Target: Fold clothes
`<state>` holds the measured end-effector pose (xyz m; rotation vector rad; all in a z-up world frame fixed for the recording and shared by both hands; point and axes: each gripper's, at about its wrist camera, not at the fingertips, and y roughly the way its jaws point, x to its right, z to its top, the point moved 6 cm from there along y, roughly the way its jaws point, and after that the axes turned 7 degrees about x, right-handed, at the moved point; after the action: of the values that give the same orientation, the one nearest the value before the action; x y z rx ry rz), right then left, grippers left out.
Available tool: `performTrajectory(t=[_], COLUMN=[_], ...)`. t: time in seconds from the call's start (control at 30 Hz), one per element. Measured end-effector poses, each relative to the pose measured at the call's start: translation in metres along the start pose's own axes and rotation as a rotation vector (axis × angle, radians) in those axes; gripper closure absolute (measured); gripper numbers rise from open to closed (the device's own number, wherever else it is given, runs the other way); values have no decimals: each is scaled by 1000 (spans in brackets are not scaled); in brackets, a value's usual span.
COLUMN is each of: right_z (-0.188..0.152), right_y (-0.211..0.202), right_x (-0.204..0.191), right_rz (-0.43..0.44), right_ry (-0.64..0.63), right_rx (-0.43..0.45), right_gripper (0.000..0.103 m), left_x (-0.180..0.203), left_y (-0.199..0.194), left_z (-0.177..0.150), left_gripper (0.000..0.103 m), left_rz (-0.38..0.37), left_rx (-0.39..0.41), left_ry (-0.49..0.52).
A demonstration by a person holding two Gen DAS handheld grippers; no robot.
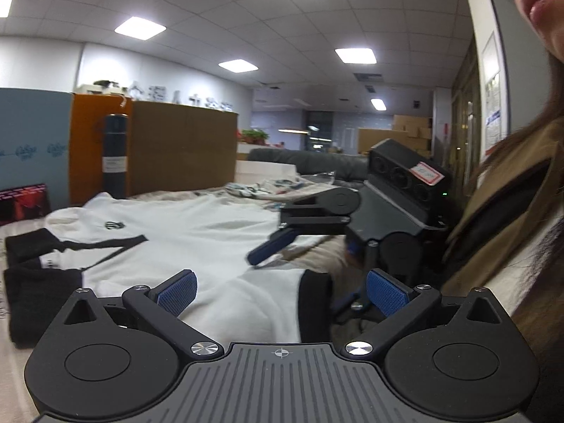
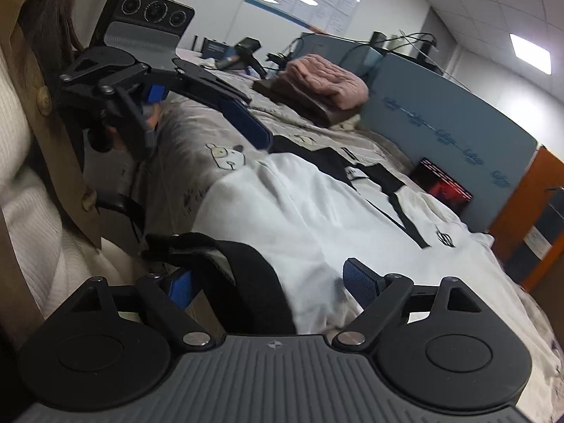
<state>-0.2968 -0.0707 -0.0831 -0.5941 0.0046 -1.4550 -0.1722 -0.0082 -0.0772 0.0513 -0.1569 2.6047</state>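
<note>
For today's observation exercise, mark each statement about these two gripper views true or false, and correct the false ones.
1. The white sweatshirt lies spread on the bed. True.
2. The left gripper is shut on a sock. False: its fingers stand apart, with only the black cuff between them.
3. A folded pink sweater sits farther back on the bed. True.
4. The sweatshirt is plain, without markings. False: it has black bands and a small dark logo.
5. The right gripper is open. True.
</note>
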Motion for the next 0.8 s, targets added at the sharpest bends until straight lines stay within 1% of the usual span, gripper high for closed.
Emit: performTrajectory(t=[0.03,0.07,0.1,0.13,0.17,0.2,0.3,0.4,0.43,0.47,0.5,0.53,0.57,0.63,0.67,0.7,0.77,0.8], right_z=[2,3,5,6,7,7,6,6,6,7,7,8,10,13,14,15,11,8], right_y=[1,2,3,3,3,2,-2,-10,-13,-16,-18,-20,-22,-26,-28,-30,-33,-35], right_x=[1,3,6,12,20,27,52,63,65,67,68,70,71,73,73,73,72,73], right_rz=[15,29,40,57,82,100,122,158,170,174,169,168,171,155,144,124,56,28], right_ry=[6,19,48,99,166,231,407,488,505,518,524,533,545,540,532,514,451,427], right_rx=[14,25,33,45,61,82,156,218,237,251,259,270,285,301,307,298,235,204], right_gripper=[26,38,54,63,79,86,89,90,91,91,91,91,90,90,88,72,49,49], left_x=[0,1,1,1,0,0,-6,-17,-20,-22,-24,-25,-27,-32,-36,-40,-48,-51], left_y=[1,3,4,6,9,13,28,41,43,47,51,55,56,56,54,52,50,50], left_z=[0,0,0,0,-1,-2,-7,-10,-9,-8,-8,-7,-7,-4,-1,2,6,7], left_gripper=[0,0,0,0,0,0,2,13,25,48,64,90,99,103,103,103,103,103], left_rz=[-13,-21,-27,-34,-44,-49,-19,5,7,5,-1,-2,6,31,48,70,111,136], left_rx=[-5,-8,-12,-15,-16,-17,-32,-41,-37,-41,-63,-82,-84,-68,-54,-33,-9,-6], left_ry=[-5,-9,-15,-21,-31,-38,-24,-43,-50,-52,-44,-34,-28,-34,-47,-59,-74,-72])
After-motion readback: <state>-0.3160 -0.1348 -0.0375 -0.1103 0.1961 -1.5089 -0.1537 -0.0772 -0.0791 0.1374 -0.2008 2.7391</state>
